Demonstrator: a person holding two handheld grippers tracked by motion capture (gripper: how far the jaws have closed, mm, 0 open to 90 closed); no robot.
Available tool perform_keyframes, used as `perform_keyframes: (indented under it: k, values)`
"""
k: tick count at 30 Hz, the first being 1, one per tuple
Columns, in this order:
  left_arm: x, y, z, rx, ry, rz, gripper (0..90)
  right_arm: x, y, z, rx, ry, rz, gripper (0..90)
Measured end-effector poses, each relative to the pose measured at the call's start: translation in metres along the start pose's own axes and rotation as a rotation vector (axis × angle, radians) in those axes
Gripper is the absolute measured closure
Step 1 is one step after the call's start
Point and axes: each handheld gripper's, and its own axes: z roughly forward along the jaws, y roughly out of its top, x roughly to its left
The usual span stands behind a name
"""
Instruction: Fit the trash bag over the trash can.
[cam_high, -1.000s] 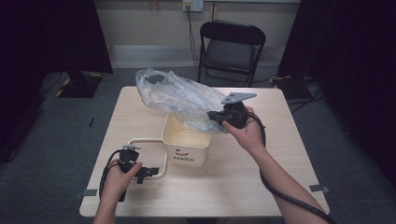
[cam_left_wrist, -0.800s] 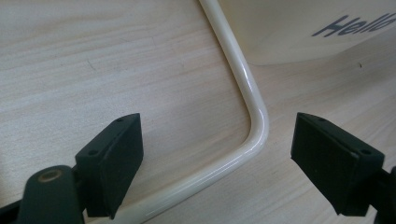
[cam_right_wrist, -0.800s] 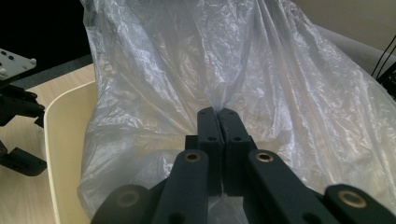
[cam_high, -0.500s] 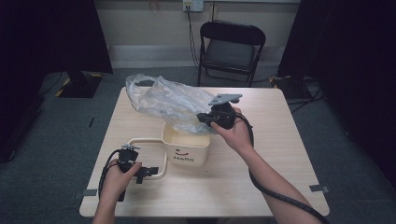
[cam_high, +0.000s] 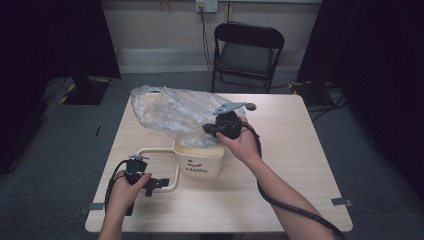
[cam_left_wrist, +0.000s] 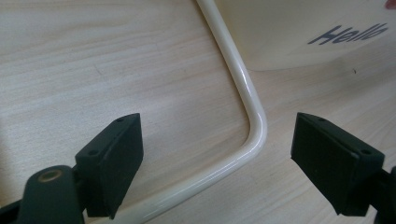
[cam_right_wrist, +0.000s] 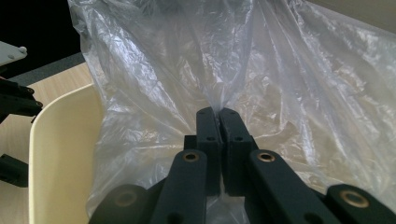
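A: Entry. Clear plastic bag (cam_high: 175, 112) was bunched over the far rim of the cream bin (cam_high: 200, 159) and spilling onto the table (cam_high: 300, 165) behind it. Most of the film lay outside the bin, none seated inside that I could tell.

B: Grip?

A: Right gripper (cam_high: 209, 129) had its jaws pressed together on a gathered fold of the bag, just above the bin's mouth; the pinch was plain in the right gripper view (cam_right_wrist: 218, 112).

B: Left side?

A: Left gripper (cam_high: 161, 183) sat low at the bin's near-left, jaws spread wide and straddling the bent handle (cam_left_wrist: 252, 135), touching nothing.

B: Judgement on the step?

A: Lining the bin, early. To do it well: close the left jaws on the handle first so the light bin cannot slide, then carry the pinched fold down into the mouth slowly, keeping slack so thin film does not tear or slip from the pinch.
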Motion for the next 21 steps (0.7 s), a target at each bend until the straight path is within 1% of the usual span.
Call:
perform_keyframes:
  k: [6, 8, 12, 14, 16, 17, 21]
  values:
    - [-0.001, 0.001, -0.002, -0.006, -0.002, 0.003, 16.5, -0.002, -0.007, 0.010, 0.008, 0.022, 0.047, 87.8]
    - [-0.001, 0.001, -0.002, -0.008, -0.003, 0.003, 16.5, -0.001, -0.008, 0.011, 0.012, 0.019, 0.039, 87.6]
    - [-0.003, 0.004, -0.004, -0.013, 0.002, 0.008, 16.5, 0.001, -0.008, 0.015, 0.040, 0.009, 0.018, 86.9]
    - [-0.005, 0.006, -0.005, -0.009, 0.004, 0.018, 16.5, 0.002, -0.007, 0.017, 0.052, 0.004, 0.008, 86.3]
    - [-0.008, 0.008, -0.006, -0.006, 0.000, 0.028, 16.5, 0.004, -0.007, 0.018, 0.061, -0.003, -0.007, 85.9]
    - [-0.010, 0.010, -0.007, -0.008, 0.000, 0.026, 16.5, 0.004, -0.007, 0.018, 0.066, -0.006, -0.009, 85.5]
    - [-0.016, 0.021, -0.015, -0.005, -0.005, 0.039, 16.5, 0.007, -0.007, 0.018, 0.082, 0.002, -0.025, 81.6]
